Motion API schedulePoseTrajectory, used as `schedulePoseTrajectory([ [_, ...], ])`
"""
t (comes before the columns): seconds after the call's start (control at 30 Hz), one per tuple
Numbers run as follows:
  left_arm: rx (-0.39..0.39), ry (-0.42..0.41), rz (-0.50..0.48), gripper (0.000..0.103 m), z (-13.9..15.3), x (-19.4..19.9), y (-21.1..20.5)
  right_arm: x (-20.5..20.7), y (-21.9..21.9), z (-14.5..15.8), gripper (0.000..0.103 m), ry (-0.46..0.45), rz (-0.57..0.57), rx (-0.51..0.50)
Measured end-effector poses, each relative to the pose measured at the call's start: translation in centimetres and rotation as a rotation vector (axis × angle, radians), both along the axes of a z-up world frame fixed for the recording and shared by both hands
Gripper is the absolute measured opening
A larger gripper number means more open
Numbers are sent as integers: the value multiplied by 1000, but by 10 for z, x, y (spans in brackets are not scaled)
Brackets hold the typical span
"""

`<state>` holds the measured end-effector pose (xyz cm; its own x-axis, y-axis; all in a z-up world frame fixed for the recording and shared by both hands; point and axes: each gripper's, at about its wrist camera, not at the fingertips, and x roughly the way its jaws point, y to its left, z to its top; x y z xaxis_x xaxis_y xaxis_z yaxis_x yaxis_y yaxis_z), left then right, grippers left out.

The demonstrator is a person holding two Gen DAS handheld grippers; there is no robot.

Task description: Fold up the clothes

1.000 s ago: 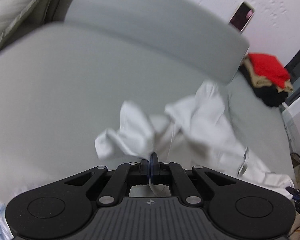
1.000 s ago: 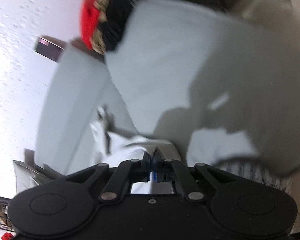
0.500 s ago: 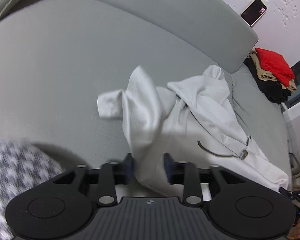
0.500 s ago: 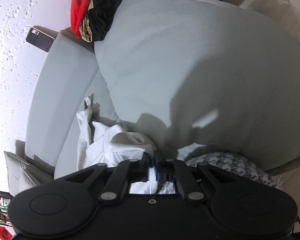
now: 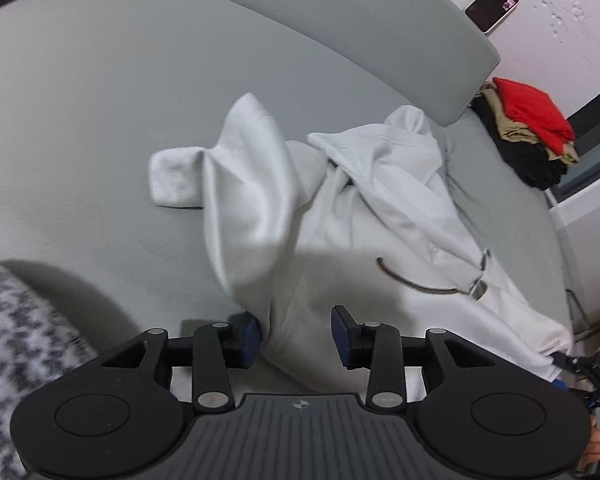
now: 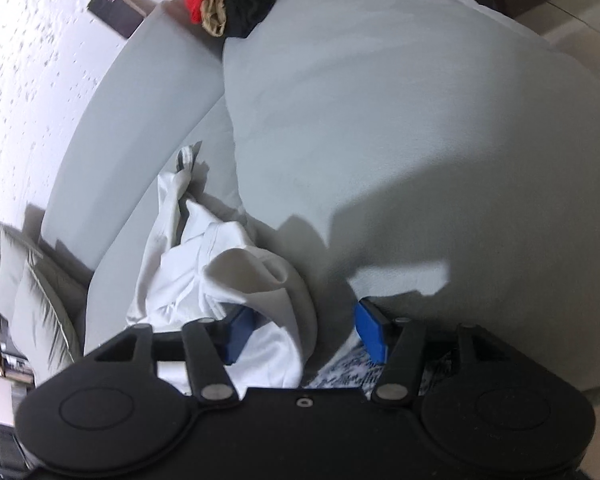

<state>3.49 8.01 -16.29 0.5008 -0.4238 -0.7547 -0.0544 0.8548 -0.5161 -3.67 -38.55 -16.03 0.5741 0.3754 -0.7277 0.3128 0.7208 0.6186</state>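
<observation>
1. The left gripper [image 5: 296, 336] is hovering over the near edge of a white garment [image 5: 364, 216], its jaws standing wide apart; the cloth is lying between the blue pads, brushing the left one, but nothing is clamped.
2. The right gripper [image 6: 304, 332] is likewise standing with jaws apart, and a rolled fold of the white garment [image 6: 236, 276] is sitting between its pads without being pinched.
3. The garment is lying crumpled on the grey sofa seat [image 5: 80, 120], just in front of the backrest.
4. Only the left wrist view is showing the whole spread of the garment: one sleeve cuff [image 5: 172, 176] sticking out to the left, a dark drawstring [image 5: 416, 280] curling across the body.
5. Only the right wrist view is showing a striped cushion [image 6: 32, 292] at the sofa's far end.
6. Both views are showing a stack of red, tan and black clothes [image 5: 532, 128] beyond the backrest's end and a phone [image 5: 492, 4] leaning on the white wall.
7. A black-and-white patterned cloth [image 5: 16, 340] is filling the left view's lower left corner.
</observation>
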Motion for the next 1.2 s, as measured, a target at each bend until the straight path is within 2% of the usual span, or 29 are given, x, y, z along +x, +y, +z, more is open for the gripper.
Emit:
schedulePoseTrajectory([
  [0.13, -82, 0, 7, 35, -10, 8, -1, 4, 9, 1, 49, -39, 66, -13],
  [0.23, -121, 8, 25, 35, -11, 8, 2, 2, 20, 14, 49, -101, 91, -101],
  [0.27, -124, 12, 27, 35, -11, 7, 2, -2, 26, 20, 48, -131, 106, -154],
  [0.33, -101, 10, 14, 34, -7, 3, 1, -7, 49, 32, 45, -180, 172, -358],
  [0.37, -80, 4, 2, 34, -4, 1, -1, -8, 62, 34, 40, -199, 223, -453],
  [0.43, -32, -14, -24, 34, 0, -3, -7, -11, 89, 39, 37, -232, 332, -639],
  [0.53, 29, -33, -49, 33, 3, -5, -15, -4, 118, 38, 36, -257, 430, -794],
  [0.57, 43, -35, -49, 29, 3, -5, -17, 1, 123, 37, 27, -249, 438, -802],
  [0.6, 58, -38, -49, 26, 3, -5, -18, 6, 127, 35, 4, -240, 444, -808],
  [0.63, 80, -40, -42, 1, 3, -5, -19, 10, 129, 35, 2, -217, 436, -802],
  [0.67, 99, -45, -20, 1, 4, -7, -18, 9, 125, 39, 2, -221, 389, -762],
  [0.73, 78, -83, 42, 0, 12, -15, -8, 4, 116, 49, 2, -235, 286, -672],
  [0.8, 45, -107, 91, 1, 20, -22, 4, -4, 86, 54, 2, -222, 99, -513],
  [0.9, -28, -67, 92, 1, 17, -21, 13, -18, 34, 48, 2, -158, -141, -257],
  [0.97, -54, -20, 64, 4, 9, -17, 10, -20, 15, 32, 2, -87, -179, -157],
  [1.0, -60, -2, 58, 11, 5, -16, 8, -21, 11, 24, 2, -66, -177, -135],
  [1.07, -68, 5, 58, 32, 1, -17, 4, -22, 8, 17, 9, -72, -159, -105],
  [1.13, -85, -19, 50, 38, 2, -16, 1, -23, 6, 10, 16, -80, -139, -76],
  [1.17, -91, -24, 51, 38, 2, -15, 1, -24, 8, 10, 23, -87, -127, -87],
  [1.2, -102, -24, 55, 38, 1, -14, 2, -23, 9, 11, 25, -100, -111, -108],
])
